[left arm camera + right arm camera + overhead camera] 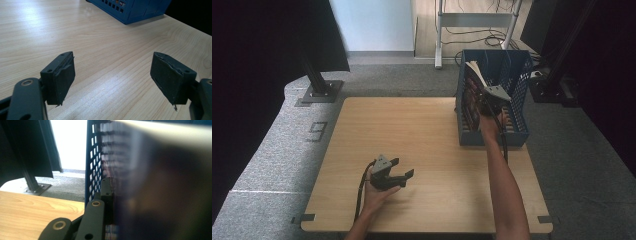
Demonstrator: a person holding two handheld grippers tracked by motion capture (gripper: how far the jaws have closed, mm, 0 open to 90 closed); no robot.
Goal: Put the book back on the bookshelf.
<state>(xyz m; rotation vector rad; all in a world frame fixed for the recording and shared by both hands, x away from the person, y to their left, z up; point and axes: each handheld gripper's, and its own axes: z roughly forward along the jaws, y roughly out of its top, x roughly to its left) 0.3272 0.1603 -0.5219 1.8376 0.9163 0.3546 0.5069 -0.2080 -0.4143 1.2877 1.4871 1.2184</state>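
Note:
A blue perforated basket stands on the far right of the wooden table. My right gripper reaches into it and is shut on a dark-covered book with pale page edges, which leans tilted at the basket's left side. In the right gripper view the book is a close blur, one black finger lies flat against its cover, and the other finger is hidden behind it. My left gripper rests low over the near-left table, open, with nothing between its pads.
More books stand in the basket's left part. The basket's corner lies ahead of the left gripper across bare wood. A black stand foot sits on the grey carpet beyond the table's far left corner.

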